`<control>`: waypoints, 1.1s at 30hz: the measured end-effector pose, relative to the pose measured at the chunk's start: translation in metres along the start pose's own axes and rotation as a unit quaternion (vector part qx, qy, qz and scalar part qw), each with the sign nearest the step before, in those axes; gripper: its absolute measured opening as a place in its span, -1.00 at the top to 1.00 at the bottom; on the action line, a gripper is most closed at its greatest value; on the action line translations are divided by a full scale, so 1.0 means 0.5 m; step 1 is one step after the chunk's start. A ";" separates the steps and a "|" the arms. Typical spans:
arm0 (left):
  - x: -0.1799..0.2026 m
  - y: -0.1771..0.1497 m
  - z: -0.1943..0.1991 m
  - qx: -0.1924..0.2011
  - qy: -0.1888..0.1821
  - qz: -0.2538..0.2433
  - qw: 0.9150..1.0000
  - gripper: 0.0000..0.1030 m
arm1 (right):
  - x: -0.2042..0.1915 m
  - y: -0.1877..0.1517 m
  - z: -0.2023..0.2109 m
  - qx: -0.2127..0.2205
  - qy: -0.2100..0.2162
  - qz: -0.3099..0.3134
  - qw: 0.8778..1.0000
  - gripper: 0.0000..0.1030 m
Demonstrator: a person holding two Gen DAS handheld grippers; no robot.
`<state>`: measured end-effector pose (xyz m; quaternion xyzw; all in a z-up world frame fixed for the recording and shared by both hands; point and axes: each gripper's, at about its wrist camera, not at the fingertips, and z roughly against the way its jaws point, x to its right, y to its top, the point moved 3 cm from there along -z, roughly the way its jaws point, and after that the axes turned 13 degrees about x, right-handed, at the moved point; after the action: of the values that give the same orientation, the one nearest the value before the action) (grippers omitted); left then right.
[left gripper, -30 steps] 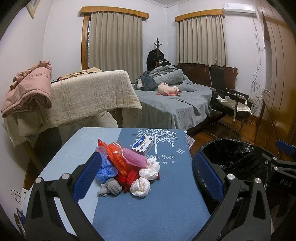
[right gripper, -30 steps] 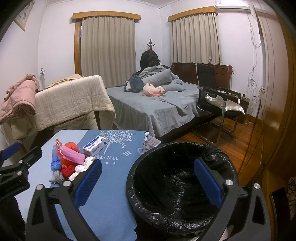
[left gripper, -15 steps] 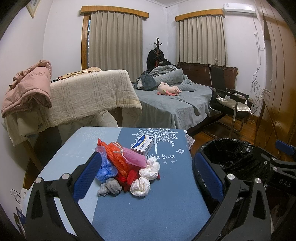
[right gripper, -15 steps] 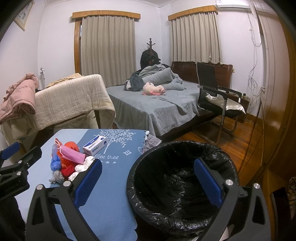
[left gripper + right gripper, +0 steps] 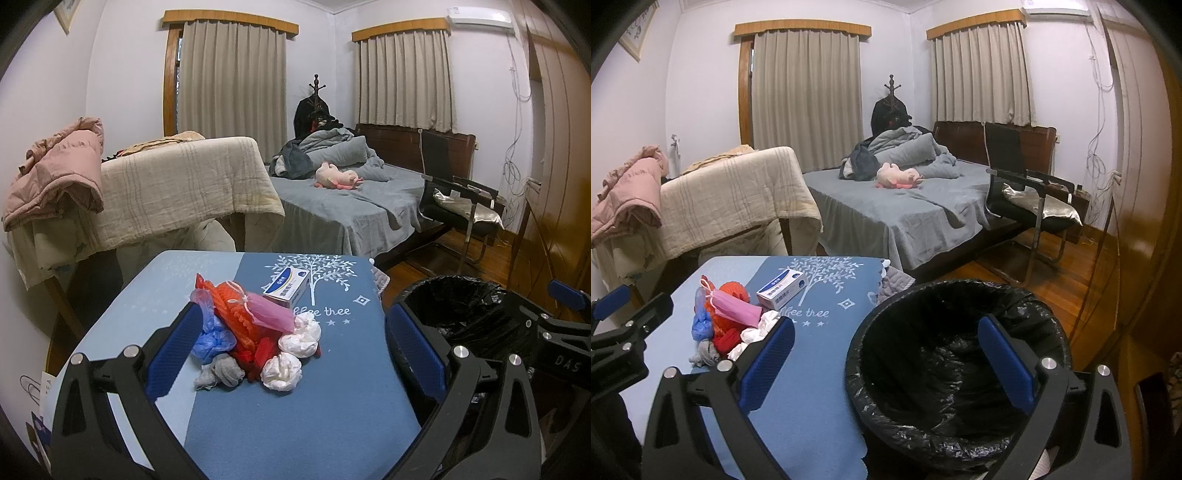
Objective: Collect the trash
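Bin interior shows only from the right; both grippers' fingers apart (empty), trash between the left's.

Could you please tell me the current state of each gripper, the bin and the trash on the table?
left gripper: open, empty, facing the pile.
right gripper: open, empty, above the bin.
trash bin: open, black-lined, looks empty.
trash pile: heaped on the table, untouched.
small box: closed, lying flat behind the pile.
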<state>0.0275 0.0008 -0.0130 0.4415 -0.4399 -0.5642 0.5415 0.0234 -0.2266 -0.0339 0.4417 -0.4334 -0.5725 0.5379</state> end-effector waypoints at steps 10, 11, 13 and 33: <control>-0.025 -0.025 -0.020 -0.002 0.006 0.005 1.000 -0.91 | -0.015 -0.014 -0.027 -0.004 0.004 0.000 1.000 -0.89; -0.027 -0.028 -0.022 -0.002 0.007 0.004 1.000 -0.91 | -0.018 -0.015 -0.029 -0.004 0.005 0.000 1.000 -0.89; -0.038 -0.028 -0.024 -0.003 0.010 0.007 1.000 -0.91 | -0.024 -0.015 -0.036 -0.004 0.009 0.000 1.000 -0.89; -0.277 -0.155 -0.123 -0.045 0.107 0.015 0.993 -0.91 | -0.264 -0.169 -0.217 -0.074 0.125 0.019 0.989 -0.70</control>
<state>0.0734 0.1403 -0.0993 0.4681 -0.3602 -0.5250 0.6128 0.1134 -0.0932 -0.1362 0.4603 -0.3281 -0.5328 0.6298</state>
